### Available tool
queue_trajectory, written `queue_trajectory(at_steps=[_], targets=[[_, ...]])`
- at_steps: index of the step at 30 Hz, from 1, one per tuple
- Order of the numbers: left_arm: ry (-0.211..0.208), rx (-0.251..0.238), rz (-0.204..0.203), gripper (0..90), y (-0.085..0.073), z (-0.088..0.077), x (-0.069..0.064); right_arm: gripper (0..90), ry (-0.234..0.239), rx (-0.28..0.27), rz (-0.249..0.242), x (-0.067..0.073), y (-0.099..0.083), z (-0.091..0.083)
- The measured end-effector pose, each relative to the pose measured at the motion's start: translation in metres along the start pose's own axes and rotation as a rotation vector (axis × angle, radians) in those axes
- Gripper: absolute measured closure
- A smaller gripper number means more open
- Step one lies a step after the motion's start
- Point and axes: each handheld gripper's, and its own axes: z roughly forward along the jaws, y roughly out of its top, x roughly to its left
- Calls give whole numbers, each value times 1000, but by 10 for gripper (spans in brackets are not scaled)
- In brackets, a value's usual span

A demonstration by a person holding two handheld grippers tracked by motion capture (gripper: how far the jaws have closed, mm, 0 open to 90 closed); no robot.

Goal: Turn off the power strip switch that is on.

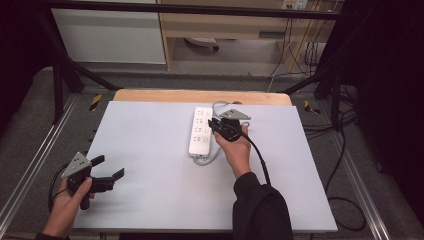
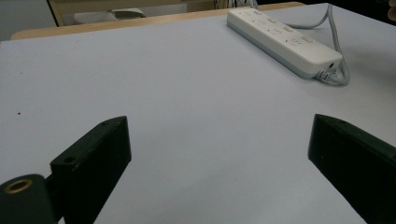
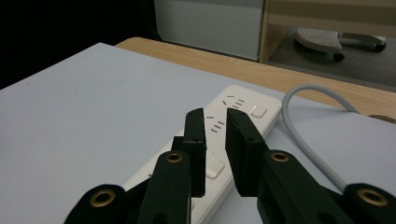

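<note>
A white power strip (image 1: 201,131) lies flat at the back middle of the pale sheet (image 1: 150,150), its grey cable (image 1: 220,105) looping behind it. My right gripper (image 1: 212,122) hovers just over the strip's right side, pointing left. In the right gripper view the jaws (image 3: 215,113) stand a narrow gap apart with nothing between them, above the strip's sockets and switches (image 3: 243,109). My left gripper (image 1: 110,166) rests at the front left corner, wide open and empty. In the left gripper view its jaws (image 2: 219,122) frame bare sheet, with the strip (image 2: 285,39) far off at upper right.
A wooden table edge (image 1: 200,96) shows behind the sheet. Metal frame rails (image 1: 30,160) run along both sides, and black cables (image 1: 345,150) lie on the floor at right. A cabinet (image 1: 110,35) and a shelf unit stand beyond the table.
</note>
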Motion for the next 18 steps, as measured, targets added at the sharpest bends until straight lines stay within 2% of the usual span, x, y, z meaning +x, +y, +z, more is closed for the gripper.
queue_trajectory(at_steps=[14, 18], targets=[[2, 4, 0, 59, 0, 0, 0, 543, -8, 2, 32, -13, 3, -26], [3, 4, 0, 60, -1, 0, 0, 419, -12, 6, 48, -16, 4, -33]])
